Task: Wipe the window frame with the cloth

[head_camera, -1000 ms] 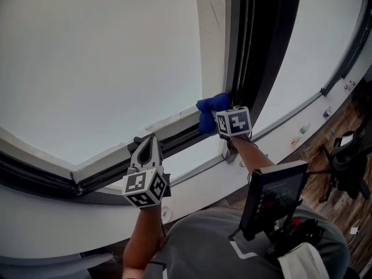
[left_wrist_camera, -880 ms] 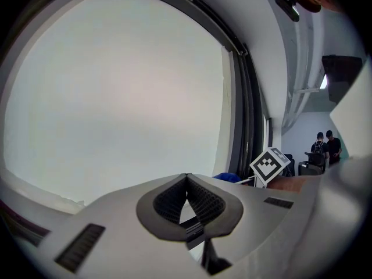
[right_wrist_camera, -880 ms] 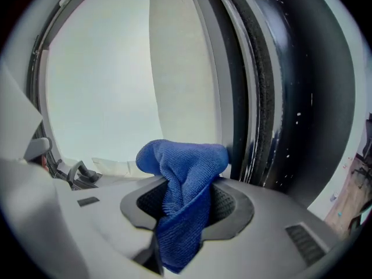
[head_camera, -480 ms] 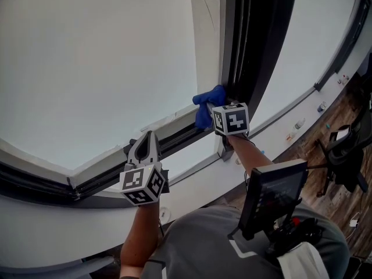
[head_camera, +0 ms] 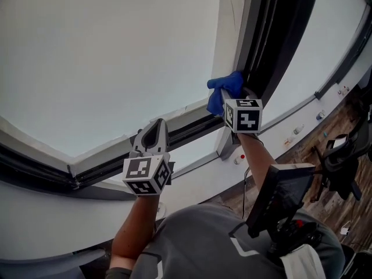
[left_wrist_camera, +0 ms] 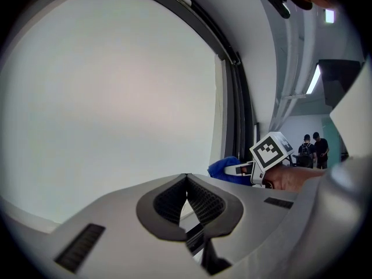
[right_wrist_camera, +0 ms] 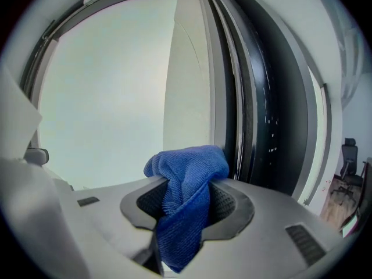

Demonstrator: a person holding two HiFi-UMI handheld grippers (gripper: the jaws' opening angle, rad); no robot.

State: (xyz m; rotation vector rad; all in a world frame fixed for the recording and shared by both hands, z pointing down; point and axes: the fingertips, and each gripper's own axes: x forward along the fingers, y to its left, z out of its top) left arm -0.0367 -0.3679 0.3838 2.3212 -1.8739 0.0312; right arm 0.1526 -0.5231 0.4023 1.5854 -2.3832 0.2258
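Note:
The blue cloth (head_camera: 224,92) is bunched in my right gripper (head_camera: 228,102), which is shut on it and presses it against the dark upright window frame (head_camera: 263,45), just above where the bottom rail (head_camera: 186,128) meets it. In the right gripper view the cloth (right_wrist_camera: 189,173) hangs out between the jaws of the right gripper (right_wrist_camera: 186,185), with the dark frame (right_wrist_camera: 256,115) right behind it. My left gripper (head_camera: 157,127) is shut with nothing in it and sits lower left by the bottom rail. The left gripper view shows the left gripper (left_wrist_camera: 186,177) with its jaws together, and the cloth (left_wrist_camera: 224,168) off to the right.
Below the rail runs a white sill (head_camera: 192,182), with small items (head_camera: 296,129) on it further right. A dark screen on a stand (head_camera: 285,193) is by the person's right side, and a chair (head_camera: 343,161) stands on the wooden floor. Two people (left_wrist_camera: 311,147) stand far off.
My right gripper with the cloth has moved a little up the upright frame from the corner. The left gripper has stayed by the bottom rail, still shut.

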